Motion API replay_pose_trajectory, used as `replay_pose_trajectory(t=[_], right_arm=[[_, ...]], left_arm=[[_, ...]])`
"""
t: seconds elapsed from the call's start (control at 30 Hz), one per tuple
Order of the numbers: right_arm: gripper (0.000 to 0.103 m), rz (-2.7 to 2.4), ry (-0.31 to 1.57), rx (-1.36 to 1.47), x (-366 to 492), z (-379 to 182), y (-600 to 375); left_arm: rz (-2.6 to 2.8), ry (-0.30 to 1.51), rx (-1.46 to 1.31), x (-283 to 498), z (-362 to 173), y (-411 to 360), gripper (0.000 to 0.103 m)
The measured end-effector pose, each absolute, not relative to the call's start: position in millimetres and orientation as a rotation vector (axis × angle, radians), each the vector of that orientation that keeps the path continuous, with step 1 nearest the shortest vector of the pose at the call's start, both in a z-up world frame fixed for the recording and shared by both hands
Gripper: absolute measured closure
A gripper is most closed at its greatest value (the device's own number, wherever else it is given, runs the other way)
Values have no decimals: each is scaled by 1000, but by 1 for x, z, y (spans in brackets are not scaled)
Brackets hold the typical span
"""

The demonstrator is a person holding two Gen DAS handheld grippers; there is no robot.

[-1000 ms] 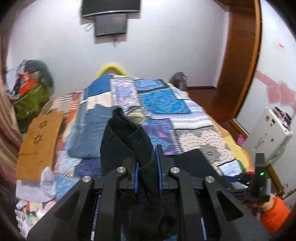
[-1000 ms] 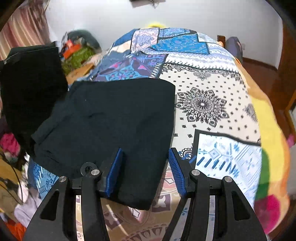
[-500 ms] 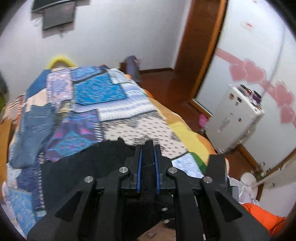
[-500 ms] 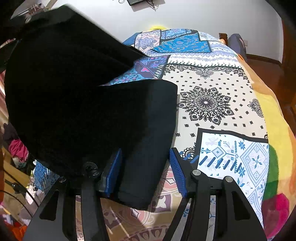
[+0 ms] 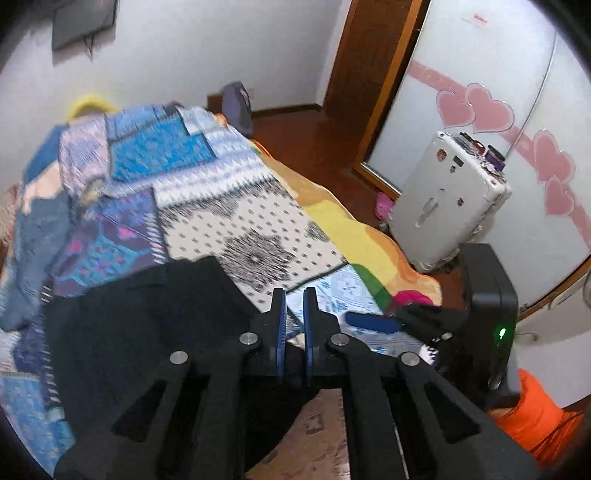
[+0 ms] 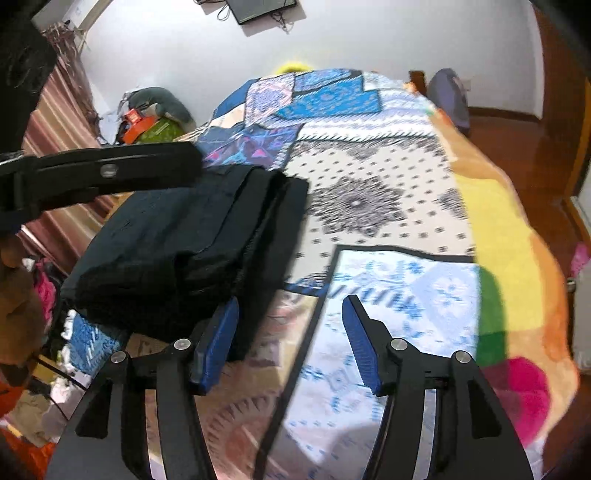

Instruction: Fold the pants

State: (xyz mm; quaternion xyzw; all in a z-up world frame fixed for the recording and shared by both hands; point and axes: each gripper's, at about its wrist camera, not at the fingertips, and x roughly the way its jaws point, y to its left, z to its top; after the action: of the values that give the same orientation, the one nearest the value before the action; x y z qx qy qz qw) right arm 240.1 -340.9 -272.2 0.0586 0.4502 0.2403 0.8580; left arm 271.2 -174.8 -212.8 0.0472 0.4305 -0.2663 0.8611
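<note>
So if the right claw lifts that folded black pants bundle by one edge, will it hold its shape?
Probably not. The pants lie in soft stacked layers with loose edges, so they would likely sag and unfold. The bundle looks thick, so probably fairly heavy for cloth. On the patterned blanket a push would likely bunch it rather than slide it.

Bright, motion-blurred, fisheye-warped edges

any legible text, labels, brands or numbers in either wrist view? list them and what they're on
No text can be read in either view.
Small red label high on the pale sliding wardrobe door: too small and blurred to read.
Orange packet in the clutter beside the bed: markings blurred, unreadable.
White hard-shell suitcase: only round stickers, no legible writing.
Patchwork patterned bedspread: ornament only, no lettering.
</note>
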Motion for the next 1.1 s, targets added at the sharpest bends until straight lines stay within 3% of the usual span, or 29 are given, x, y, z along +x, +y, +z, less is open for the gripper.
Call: replay_pose_trajectory(t=[0.2,0.33,0.53,1.1], right_arm=[[49,469,894,128,236,-253,-349],[49,470,867,153,234,-246,-345],[49,502,881,141,231,-251,-325],[44,471,966,191,214,-271,-326]], left_arm=[[-423,824,162,271,-185,-132,81],[-299,810,180,280,-177,-81,62],[-161,862,249,305,-194,-23,48],[-95,1096,350,428,-309,2,46]])
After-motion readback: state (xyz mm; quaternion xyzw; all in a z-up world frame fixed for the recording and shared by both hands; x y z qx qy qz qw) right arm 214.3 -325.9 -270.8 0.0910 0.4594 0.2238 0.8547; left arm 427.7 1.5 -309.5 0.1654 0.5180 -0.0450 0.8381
